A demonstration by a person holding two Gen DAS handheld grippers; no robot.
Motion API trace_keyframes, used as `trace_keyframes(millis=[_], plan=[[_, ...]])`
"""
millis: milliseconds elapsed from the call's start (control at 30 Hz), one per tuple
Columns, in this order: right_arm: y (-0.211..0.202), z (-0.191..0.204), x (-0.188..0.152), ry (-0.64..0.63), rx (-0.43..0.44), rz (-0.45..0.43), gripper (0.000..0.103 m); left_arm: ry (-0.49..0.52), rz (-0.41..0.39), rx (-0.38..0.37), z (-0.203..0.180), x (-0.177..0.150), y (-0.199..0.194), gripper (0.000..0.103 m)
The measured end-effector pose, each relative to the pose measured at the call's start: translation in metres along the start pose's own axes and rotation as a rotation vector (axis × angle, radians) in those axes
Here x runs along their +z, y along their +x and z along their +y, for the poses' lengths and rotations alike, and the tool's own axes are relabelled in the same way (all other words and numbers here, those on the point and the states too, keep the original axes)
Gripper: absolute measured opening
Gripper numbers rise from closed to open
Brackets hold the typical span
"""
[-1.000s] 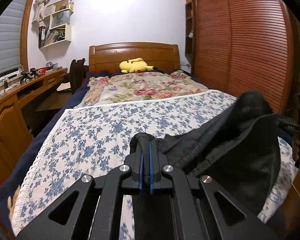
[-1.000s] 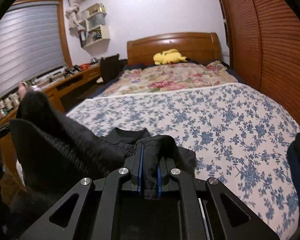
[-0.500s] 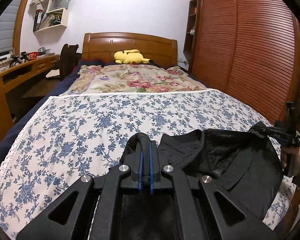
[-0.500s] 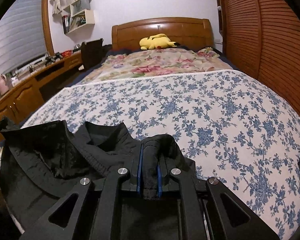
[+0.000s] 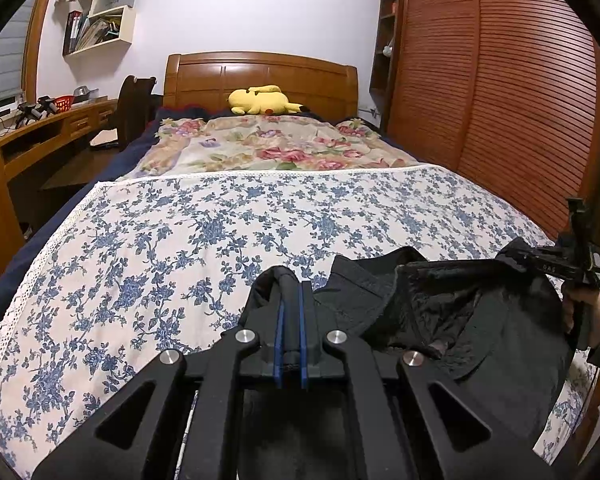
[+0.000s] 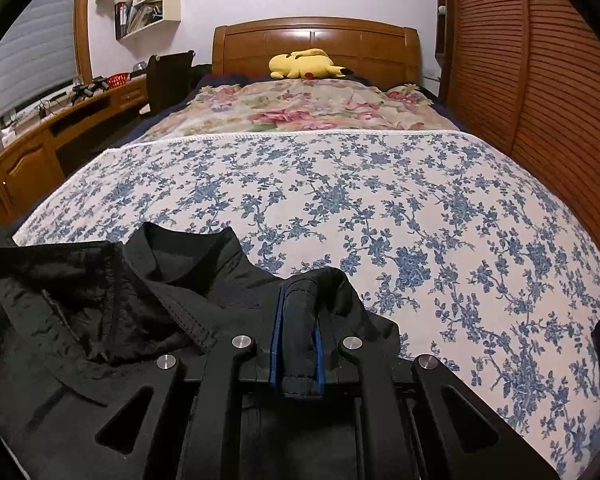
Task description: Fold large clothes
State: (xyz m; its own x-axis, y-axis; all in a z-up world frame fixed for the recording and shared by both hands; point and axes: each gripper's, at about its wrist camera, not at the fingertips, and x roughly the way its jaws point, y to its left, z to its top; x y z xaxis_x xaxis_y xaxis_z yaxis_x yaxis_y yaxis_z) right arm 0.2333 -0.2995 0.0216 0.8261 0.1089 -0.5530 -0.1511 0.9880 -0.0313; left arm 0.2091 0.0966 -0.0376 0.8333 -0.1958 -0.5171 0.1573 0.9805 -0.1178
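Observation:
A black jacket [image 5: 480, 320] lies spread across the near end of the blue-flowered bedspread [image 5: 180, 240], collar [image 6: 188, 252] toward the headboard. My left gripper [image 5: 291, 292] is shut on a thin fold of the jacket's left edge, low over the bed. In the right wrist view my right gripper [image 6: 298, 292] is shut on a thicker, stitched fold of the jacket [image 6: 140, 300] at its right edge. The left wrist view also shows the right gripper [image 5: 556, 266] from the side, held by a hand [image 5: 588, 312]. The fabric between the two grips is rumpled, not taut.
A floral quilt [image 5: 268, 148] and a yellow plush toy [image 5: 260, 102] lie at the head of the bed, below the wooden headboard [image 5: 260, 72]. A wooden desk [image 5: 40, 128] and a chair [image 5: 134, 108] line the left side. Slatted wardrobe doors [image 5: 500, 100] stand close on the right.
The jacket, bunched high between the grippers a second ago, has come down and spread onto the bedspread. Both grippers sank and moved apart, still gripping it.

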Motion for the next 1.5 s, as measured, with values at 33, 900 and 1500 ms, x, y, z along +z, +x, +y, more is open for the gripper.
trace_keyframes(millis=[33, 900, 1500], plan=[[-0.002, 0.001, 0.001, -0.006, -0.001, -0.002, 0.013, 0.002, 0.002, 0.001, 0.0, 0.0, 0.001, 0.005], [-0.017, 0.067, 0.016, -0.103, 0.079, 0.097, 0.061, 0.004, -0.052, 0.019, 0.018, 0.005, -0.031, 0.023], [0.104, 0.163, 0.015, -0.208, 0.117, 0.347, 0.061, 0.016, -0.029, -0.015, 0.026, 0.0, -0.033, 0.029]])
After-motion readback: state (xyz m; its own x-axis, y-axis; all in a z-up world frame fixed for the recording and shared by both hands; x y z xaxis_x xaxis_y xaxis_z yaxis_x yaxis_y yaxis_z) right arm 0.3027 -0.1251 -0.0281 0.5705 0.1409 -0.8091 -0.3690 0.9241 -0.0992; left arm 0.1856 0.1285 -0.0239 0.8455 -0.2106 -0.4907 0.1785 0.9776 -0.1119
